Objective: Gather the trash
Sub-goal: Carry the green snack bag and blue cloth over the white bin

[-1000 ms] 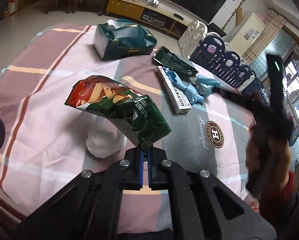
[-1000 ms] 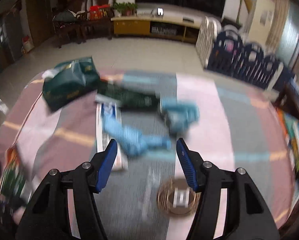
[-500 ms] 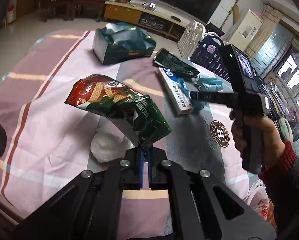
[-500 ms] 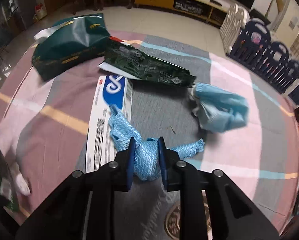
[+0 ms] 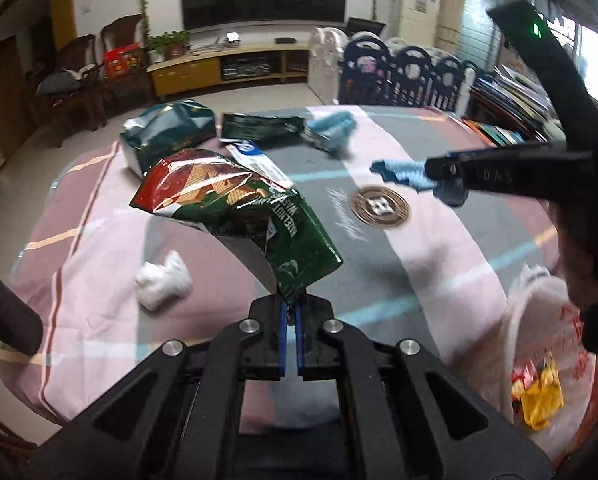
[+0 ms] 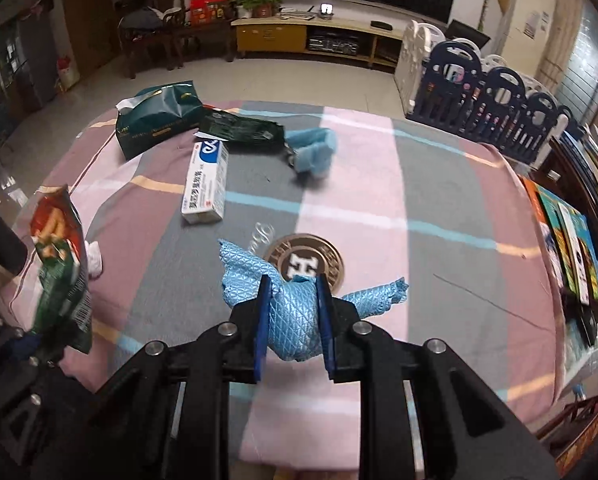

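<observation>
My left gripper (image 5: 291,312) is shut on the corner of a green and red snack wrapper (image 5: 235,216), held above the table; the wrapper also shows in the right wrist view (image 6: 61,276). My right gripper (image 6: 293,312) is shut on a crumpled blue quilted cloth (image 6: 295,304), lifted off the table; in the left wrist view the cloth (image 5: 415,178) hangs from its fingers. Left on the striped tablecloth (image 6: 419,184) are a white toothpaste box (image 6: 205,188), a dark green foil wrapper (image 6: 243,130), a second blue cloth (image 6: 313,152) and a white tissue wad (image 5: 163,282).
A dark green tissue pack (image 6: 159,118) sits at the table's far left. A white plastic bag (image 5: 539,340) holding yellow and red trash hangs at the table's right edge. A small clear plastic scrap (image 6: 261,236) lies by the round logo. A blue and white playpen fence (image 6: 495,100) stands beyond.
My right gripper closed on the blue cloth and lifted it off the toothpaste box, back toward the table's near side. My left gripper kept hold of the snack wrapper and swung right.
</observation>
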The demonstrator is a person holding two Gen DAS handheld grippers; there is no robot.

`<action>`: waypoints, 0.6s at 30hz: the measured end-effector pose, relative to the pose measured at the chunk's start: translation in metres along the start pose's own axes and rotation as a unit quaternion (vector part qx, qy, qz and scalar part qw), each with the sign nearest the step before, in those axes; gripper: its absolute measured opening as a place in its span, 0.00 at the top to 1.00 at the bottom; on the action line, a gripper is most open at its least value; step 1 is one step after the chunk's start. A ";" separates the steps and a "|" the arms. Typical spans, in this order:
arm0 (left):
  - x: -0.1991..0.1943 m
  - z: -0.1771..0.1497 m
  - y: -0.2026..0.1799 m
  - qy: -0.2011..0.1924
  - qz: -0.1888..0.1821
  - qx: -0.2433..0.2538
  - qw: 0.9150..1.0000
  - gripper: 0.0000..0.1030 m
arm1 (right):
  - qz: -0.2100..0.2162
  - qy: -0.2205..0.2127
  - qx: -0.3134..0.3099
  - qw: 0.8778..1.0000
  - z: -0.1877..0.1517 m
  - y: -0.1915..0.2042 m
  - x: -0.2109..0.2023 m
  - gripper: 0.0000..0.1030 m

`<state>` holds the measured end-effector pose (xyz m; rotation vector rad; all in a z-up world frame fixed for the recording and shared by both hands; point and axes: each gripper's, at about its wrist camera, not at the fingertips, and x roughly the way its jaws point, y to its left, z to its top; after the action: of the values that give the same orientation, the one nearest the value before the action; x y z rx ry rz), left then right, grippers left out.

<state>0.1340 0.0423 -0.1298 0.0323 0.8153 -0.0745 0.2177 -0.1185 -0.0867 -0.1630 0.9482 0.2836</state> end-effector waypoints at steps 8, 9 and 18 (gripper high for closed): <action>-0.025 -0.009 -0.038 -0.004 -0.024 0.030 0.999 0.96 | -0.028 -0.017 0.017 0.999 -0.028 -0.011 -0.043 0.78; -0.027 -0.010 -0.041 -0.004 -0.030 0.030 0.999 0.96 | -0.030 -0.017 0.019 0.999 -0.031 -0.011 -0.045 0.78; -0.045 -0.015 -0.043 -0.006 -0.046 0.023 0.999 0.96 | -0.031 -0.002 0.045 0.999 -0.054 -0.017 -0.054 0.78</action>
<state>0.0890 0.0031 -0.1076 0.0368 0.8019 -0.1800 0.1512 -0.1575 -0.0738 -0.1085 0.9487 0.1841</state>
